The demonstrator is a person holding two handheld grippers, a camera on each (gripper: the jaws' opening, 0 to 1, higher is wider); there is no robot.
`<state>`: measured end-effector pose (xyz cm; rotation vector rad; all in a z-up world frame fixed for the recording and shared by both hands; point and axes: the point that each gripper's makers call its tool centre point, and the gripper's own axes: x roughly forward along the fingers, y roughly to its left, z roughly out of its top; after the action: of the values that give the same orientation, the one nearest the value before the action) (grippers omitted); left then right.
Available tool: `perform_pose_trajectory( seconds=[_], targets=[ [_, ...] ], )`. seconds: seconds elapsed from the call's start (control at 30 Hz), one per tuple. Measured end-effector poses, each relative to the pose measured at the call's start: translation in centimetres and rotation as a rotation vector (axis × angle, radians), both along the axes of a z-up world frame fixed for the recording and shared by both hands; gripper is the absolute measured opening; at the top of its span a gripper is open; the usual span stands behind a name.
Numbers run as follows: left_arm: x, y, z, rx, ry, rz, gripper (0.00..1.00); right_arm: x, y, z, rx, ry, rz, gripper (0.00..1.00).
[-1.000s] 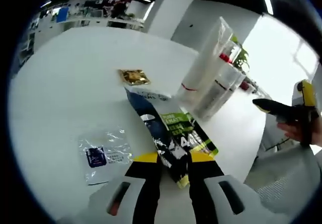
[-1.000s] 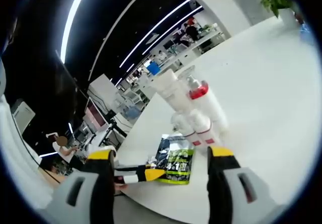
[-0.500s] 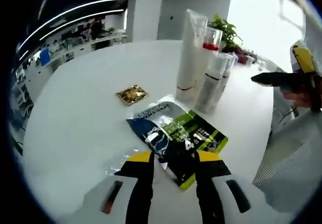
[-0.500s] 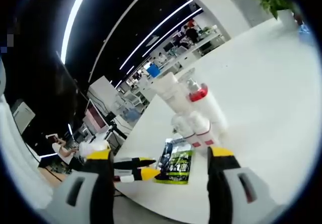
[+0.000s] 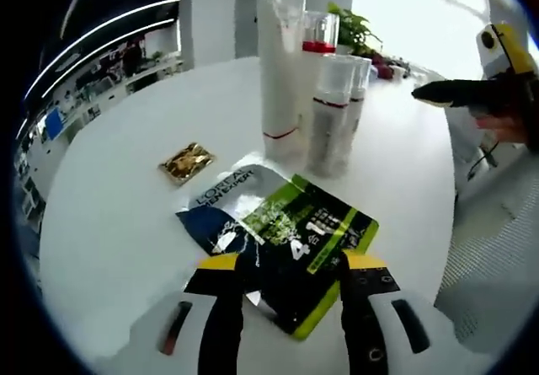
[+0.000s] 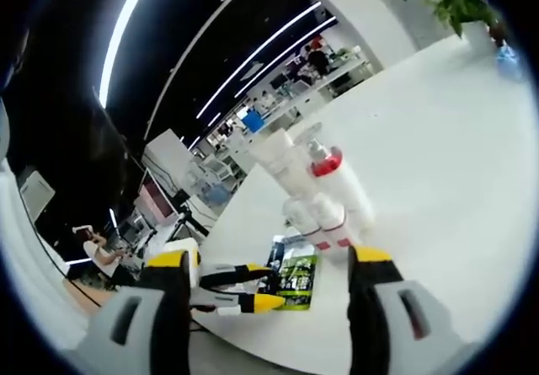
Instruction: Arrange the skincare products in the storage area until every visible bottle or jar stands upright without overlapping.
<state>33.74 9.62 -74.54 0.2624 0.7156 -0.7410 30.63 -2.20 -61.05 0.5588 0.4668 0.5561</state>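
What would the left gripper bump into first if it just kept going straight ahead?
Most likely the green and black packet lying flat on the white table, right between the left gripper's open jaws. Past it stand the white bottles, though depth is hard to judge here.

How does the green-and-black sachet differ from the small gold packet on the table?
The green-and-black sachet is clearly larger than the gold packet. The sachet carries printed text and green panels; the packet is plain shiny gold. The sachet lies between the left tool's jaws; the packet lies apart, farther off. Both lie flat on the white table.
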Motion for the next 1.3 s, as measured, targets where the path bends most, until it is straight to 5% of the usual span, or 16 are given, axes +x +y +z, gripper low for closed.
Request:
perform_pose_trajectory(
  seconds=[0.77, 1.3],
  targets=[
    [1.0, 0.7, 0.1, -0.015, 0.006, -0.016, 0.44, 0.0, 0.1, -0.2, -0.038, -0.004, 0.009, 0.77],
    [0.1, 2.1, 2.7, -0.075, -0.017, 0.058, 0.57, -0.6, -0.5, 0.2, -0.124, -0.039, 0.023, 0.81]
  ],
)
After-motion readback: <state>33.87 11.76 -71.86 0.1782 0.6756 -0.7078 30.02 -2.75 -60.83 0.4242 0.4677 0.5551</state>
